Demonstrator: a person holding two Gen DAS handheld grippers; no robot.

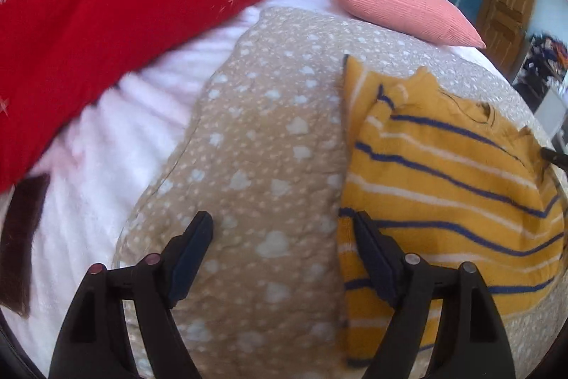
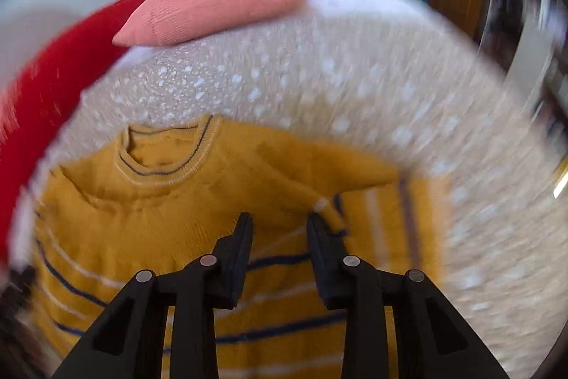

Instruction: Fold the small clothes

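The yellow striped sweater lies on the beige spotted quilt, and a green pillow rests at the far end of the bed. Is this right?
Not quite: the pillow at the far end is pink, not green, as both wrist views show. The rest holds: the yellow striped sweater lies on the beige spotted quilt.
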